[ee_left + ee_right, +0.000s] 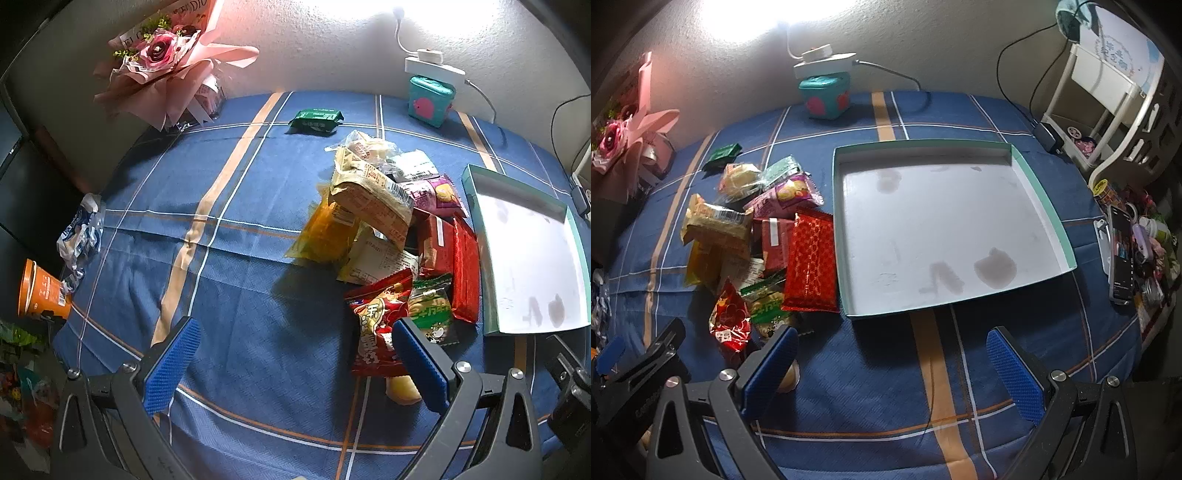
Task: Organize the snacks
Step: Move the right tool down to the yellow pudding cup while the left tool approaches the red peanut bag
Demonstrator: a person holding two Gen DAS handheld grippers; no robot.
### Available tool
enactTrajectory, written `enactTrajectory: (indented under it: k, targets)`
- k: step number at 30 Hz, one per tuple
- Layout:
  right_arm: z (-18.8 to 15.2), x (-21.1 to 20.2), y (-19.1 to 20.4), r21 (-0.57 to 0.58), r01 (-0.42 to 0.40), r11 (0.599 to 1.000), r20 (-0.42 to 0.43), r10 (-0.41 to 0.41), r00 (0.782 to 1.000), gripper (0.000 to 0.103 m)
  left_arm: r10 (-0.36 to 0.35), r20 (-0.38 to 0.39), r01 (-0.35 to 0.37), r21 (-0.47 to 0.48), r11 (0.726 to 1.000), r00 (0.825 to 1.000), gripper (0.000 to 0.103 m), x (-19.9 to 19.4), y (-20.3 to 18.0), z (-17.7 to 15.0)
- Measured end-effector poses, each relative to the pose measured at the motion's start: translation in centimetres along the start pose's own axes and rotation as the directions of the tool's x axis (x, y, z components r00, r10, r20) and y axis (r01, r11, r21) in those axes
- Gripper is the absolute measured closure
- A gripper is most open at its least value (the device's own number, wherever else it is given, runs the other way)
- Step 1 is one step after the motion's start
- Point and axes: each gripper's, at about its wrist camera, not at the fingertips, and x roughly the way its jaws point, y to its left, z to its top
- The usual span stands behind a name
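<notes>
Snacks (757,236) lie heaped in a loose pile of wrapped packets on the blue checked cloth (886,387) of the desk, just left of a shallow white tray with a teal rim (1049,206), the red foil packet (812,260) touching the tray's left wall. One green packet (316,121) lies apart near the wall, with a teal box (428,101) and a pink bouquet (166,62) farther back. Both the left tongs (295,363) and the right tongs (892,373) hover wide apart above the cloth, holding nothing.
</notes>
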Motion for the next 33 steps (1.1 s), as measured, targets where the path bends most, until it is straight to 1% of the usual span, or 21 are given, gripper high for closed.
enactTrajectory:
  k: [4, 7, 10, 12, 14, 17, 20, 22, 27, 29, 31, 33]
  targets:
    - [-0.3, 0.2, 0.7, -0.022, -0.006, 1.000, -0.006, 0.006, 1.000, 0.000, 0.002, -0.013, -0.002, 0.003, 1.000, 1.000, 0.000, 0.3, 0.0, 0.0]
    - [-0.4, 0.5, 1.5, -0.046, -0.015, 0.999, -0.024, 0.014, 1.000, 0.000, 0.006, -0.028, -0.007, -0.013, 1.000, 1.000, 0.000, 0.8, 0.4, 0.1]
    - [-0.7, 1.4, 2.6, -0.071, -0.056, 0.996, -0.068, 0.051, 0.996, 0.000, 0.022, -0.051, -0.024, -0.043, 0.999, 0.998, 0.000, 1.6, 1.1, 0.1]
    - [-1.0, 2.4, 3.3, -0.082, -0.092, 0.992, -0.116, 0.082, 0.990, 0.000, 0.038, -0.075, -0.042, -0.060, 0.997, 0.996, 0.000, 2.4, 1.5, 0.0]
    - [-1.3, 3.4, 4.3, -0.100, -0.116, 0.988, -0.161, 0.099, 0.982, 0.000, 0.032, -0.096, -0.039, -0.079, 0.996, 0.995, 0.000, 3.0, 1.9, -0.2]
    - [-2.0, 5.1, 5.8, -0.137, -0.134, 0.981, -0.219, 0.102, 0.970, 0.000, 0.004, -0.120, -0.018, -0.119, 0.993, 0.993, 0.000, 3.5, 2.5, -0.4]
    - [-2.6, 6.9, 6.7, -0.146, -0.144, 0.979, -0.276, 0.100, 0.956, 0.000, 0.000, -0.136, -0.020, -0.146, 0.989, 0.991, 0.000, 4.0, 2.9, -0.4]
    - [-2.9, 7.8, 7.1, -0.147, -0.156, 0.977, -0.301, 0.106, 0.948, 0.000, -0.009, -0.150, -0.016, -0.161, 0.987, 0.989, 0.000, 4.5, 3.1, -0.5]
    - [-3.6, 9.0, 7.8, -0.118, -0.216, 0.969, -0.334, 0.166, 0.928, 0.000, -0.044, -0.183, 0.007, -0.195, 0.981, 0.982, 0.000, 5.4, 3.5, -0.7]
    - [-3.9, 9.2, 8.2, -0.118, -0.235, 0.965, -0.339, 0.183, 0.923, 0.003, -0.057, -0.192, 0.017, -0.204, 0.979, 0.980, 0.000, 5.8, 3.6, -0.6]
    - [-4.2, 9.6, 8.9, -0.123, -0.247, 0.961, -0.339, 0.193, 0.921, 0.011, -0.065, -0.203, 0.022, -0.206, 0.978, 0.977, 0.000, 6.2, 3.6, -0.7]
    - [-4.3, 10.2, 9.8, -0.135, -0.246, 0.960, -0.337, 0.189, 0.922, 0.015, -0.067, -0.212, 0.022, -0.208, 0.978, 0.975, 0.000, 6.6, 3.7, -0.8]
